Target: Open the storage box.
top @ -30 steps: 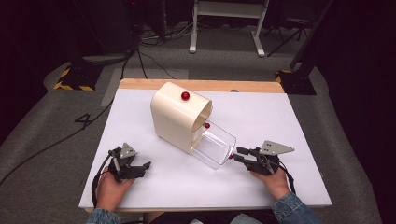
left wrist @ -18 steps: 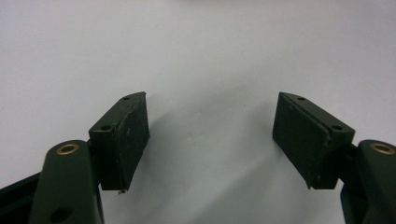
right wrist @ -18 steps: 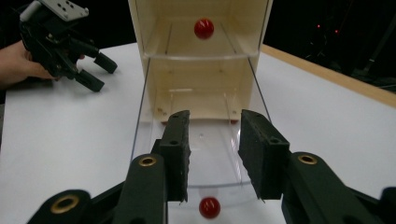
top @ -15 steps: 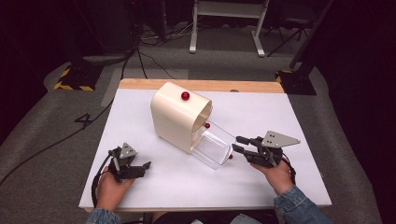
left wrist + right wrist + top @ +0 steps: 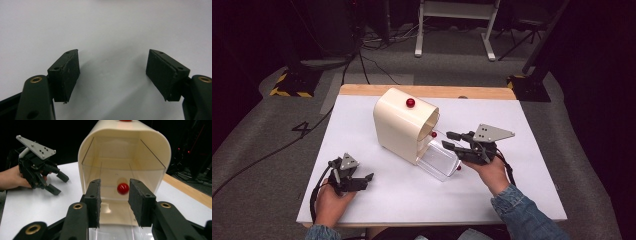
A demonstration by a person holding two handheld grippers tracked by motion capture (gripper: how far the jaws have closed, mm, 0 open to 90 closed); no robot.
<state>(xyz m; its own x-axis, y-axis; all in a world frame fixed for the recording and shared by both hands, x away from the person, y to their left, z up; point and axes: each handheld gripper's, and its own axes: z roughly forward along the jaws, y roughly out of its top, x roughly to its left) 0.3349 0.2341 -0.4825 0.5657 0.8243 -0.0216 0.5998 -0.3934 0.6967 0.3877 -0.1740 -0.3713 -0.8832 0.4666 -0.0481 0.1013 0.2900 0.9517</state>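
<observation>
Bread box (image 5: pixel 404 127) of cream plastic stands near the middle of the white table (image 5: pixel 522 200), a little toward the far edge. Its body is smooth and slightly glossy, with a flat bottom and a rounded arch on top, like a short tunnel. On the roof sits a small red knob (image 5: pixel 410 102), round and shiny. The open mouth faces the person's right side, and from it a clear plastic door (image 5: pixel 439 160) slopes down until its edge lies on the table. This door is transparent and curved, with soft reflections, and a second small red knob (image 5: pixel 458 168) shows at its lower edge.

In the right gripper view the inside of the box is pale and empty-looking, with thin straight lines along the walls, and a red ball-shaped knob (image 5: pixel 123 188) shows between the two black jaws.

The right gripper (image 5: pixel 451 140) hovers just in front of the mouth, above the clear door. Its jaws are matte black with rough, grainy pads (image 5: pixel 95 195); they stand a small way apart and hold nothing, not touching the box. A grey three-cornered metal plate (image 5: pixel 492 133) with small holes lies on its top.

The left gripper (image 5: pixel 364 181) rests low over the table near the front left corner, well apart from the box. Its dark pads (image 5: pixel 68 71) stand wide apart, with only the bare white surface between them. The table top is smooth and matte, and a wooden strip (image 5: pixel 427 91) runs along its far edge.
</observation>
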